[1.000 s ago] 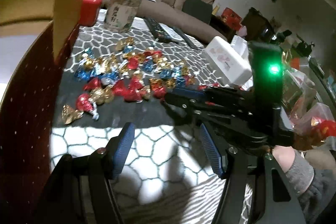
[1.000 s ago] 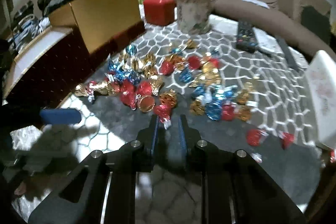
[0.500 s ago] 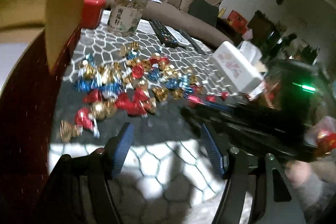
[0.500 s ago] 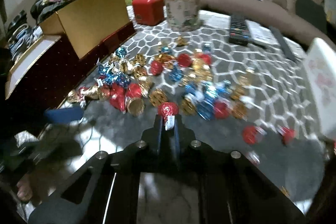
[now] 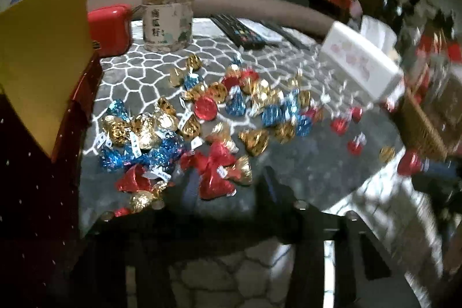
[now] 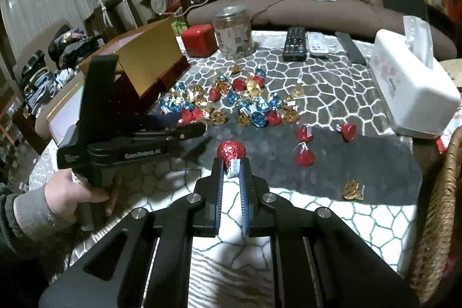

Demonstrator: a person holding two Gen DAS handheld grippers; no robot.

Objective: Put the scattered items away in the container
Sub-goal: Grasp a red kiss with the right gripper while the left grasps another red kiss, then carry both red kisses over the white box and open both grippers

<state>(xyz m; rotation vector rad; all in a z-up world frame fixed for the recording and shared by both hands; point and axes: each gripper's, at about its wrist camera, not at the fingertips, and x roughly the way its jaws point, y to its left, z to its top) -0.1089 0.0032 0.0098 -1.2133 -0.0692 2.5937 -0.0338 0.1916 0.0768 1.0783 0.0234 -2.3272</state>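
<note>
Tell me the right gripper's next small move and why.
Probably carry it toward the wicker basket at the right edge and let go over it. The right gripper is shut on a red foil candy, held clear of the table, so the pick looks done. That the basket, not the red-and-gold box on the left, is the container is my guess.

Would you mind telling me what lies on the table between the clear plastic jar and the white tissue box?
In the right wrist view, between the clear plastic jar and the white tissue box lie three remotes: black, white and slim dark.
</note>
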